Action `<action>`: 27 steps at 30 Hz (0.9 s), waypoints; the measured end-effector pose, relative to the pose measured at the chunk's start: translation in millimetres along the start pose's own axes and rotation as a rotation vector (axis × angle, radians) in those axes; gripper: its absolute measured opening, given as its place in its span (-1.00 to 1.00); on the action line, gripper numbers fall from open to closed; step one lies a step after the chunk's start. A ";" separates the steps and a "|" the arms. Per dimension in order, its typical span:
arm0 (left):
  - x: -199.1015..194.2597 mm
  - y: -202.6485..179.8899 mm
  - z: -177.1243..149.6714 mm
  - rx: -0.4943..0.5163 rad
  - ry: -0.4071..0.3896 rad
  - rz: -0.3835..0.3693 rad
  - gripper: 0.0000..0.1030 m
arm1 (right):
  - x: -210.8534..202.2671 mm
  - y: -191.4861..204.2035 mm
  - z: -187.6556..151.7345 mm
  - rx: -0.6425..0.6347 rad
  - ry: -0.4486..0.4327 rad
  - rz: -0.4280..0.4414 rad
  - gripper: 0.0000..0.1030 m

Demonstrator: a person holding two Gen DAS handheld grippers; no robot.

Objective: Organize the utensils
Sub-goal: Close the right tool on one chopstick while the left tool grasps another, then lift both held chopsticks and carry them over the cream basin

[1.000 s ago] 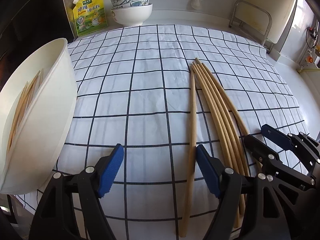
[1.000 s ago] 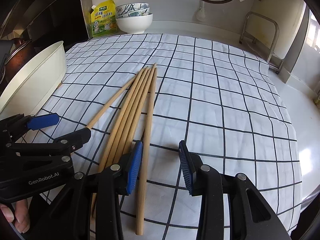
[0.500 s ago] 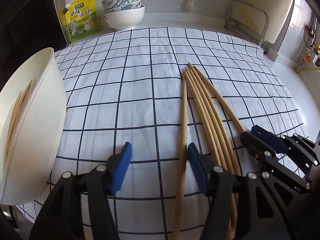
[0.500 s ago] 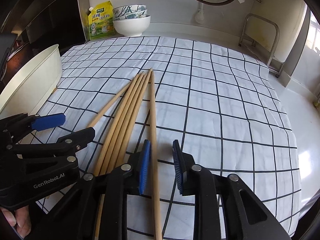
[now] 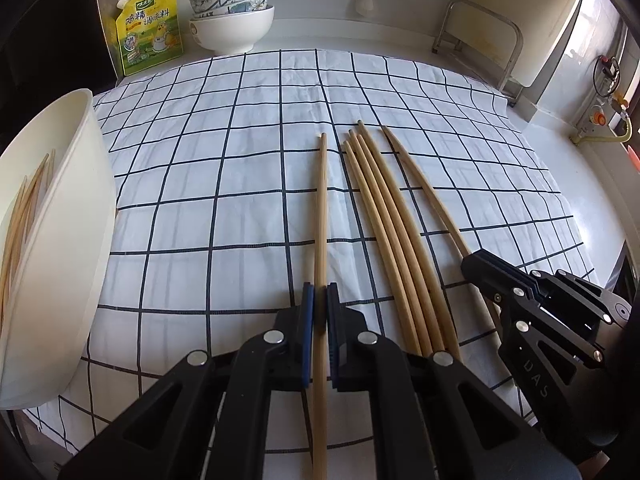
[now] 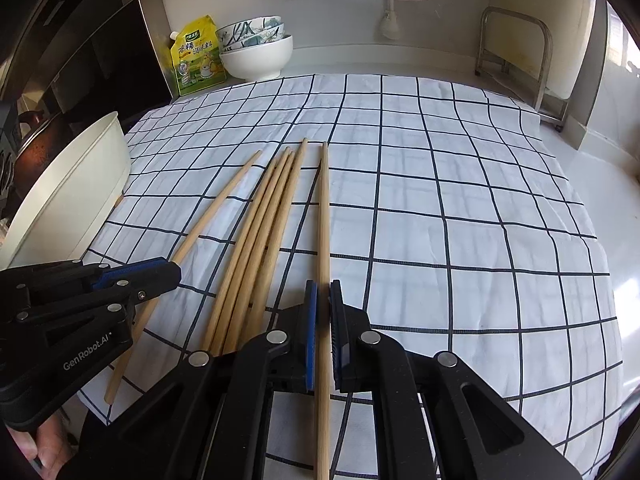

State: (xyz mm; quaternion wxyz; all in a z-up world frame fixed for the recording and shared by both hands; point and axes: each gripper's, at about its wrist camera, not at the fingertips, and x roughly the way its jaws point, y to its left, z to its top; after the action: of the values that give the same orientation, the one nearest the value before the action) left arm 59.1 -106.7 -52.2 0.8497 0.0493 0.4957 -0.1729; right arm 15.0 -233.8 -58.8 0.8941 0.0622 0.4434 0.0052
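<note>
Wooden chopsticks lie lengthwise on a checked cloth [image 5: 224, 216]. My left gripper [image 5: 321, 300] is closing, its blue pads pressed on the leftmost chopstick [image 5: 321, 208]. My right gripper [image 6: 323, 300] is closing the same way, pads pressed on the rightmost chopstick [image 6: 324, 208]. Between the two lies a loose bundle of several chopsticks [image 5: 380, 216] [image 6: 264, 220]. Each view shows the other gripper from the side: the right gripper [image 5: 470, 264] on its chopstick [image 5: 424, 188], the left gripper [image 6: 174, 270] on its own [image 6: 216, 208]. A white tub [image 5: 60, 240] at the left holds more chopsticks.
Stacked bowls [image 5: 232, 20] and a yellow seasoning pouch [image 5: 148, 28] stand at the back by the wall. A metal rack [image 5: 480, 40] is at the back right. The tub [image 6: 72, 184] sits at the cloth's left edge. A hand [image 6: 44, 452] shows at the lower left.
Both grippers went from wide open to shut, each on one chopstick. The two outer chopsticks now lie apart from the bundle.
</note>
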 end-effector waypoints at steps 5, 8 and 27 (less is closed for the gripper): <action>-5.7 -1.3 -0.7 0.004 -0.007 -0.007 -0.86 | -7.6 -0.6 -1.1 0.010 -0.014 0.005 -0.88; -8.8 -2.1 -1.3 0.006 -0.012 -0.009 -0.86 | -11.3 -1.3 -1.1 0.013 -0.021 0.006 -0.88; -29.6 -0.9 -5.2 0.003 -0.048 -0.015 -0.86 | -34.7 -1.5 -1.2 0.022 -0.063 0.006 -0.88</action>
State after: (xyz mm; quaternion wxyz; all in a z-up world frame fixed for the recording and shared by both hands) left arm 41.2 -98.9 -29.3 0.8599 0.0430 0.4754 -0.1812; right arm -7.1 -237.4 -32.2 0.9069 0.0736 0.4149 0.0008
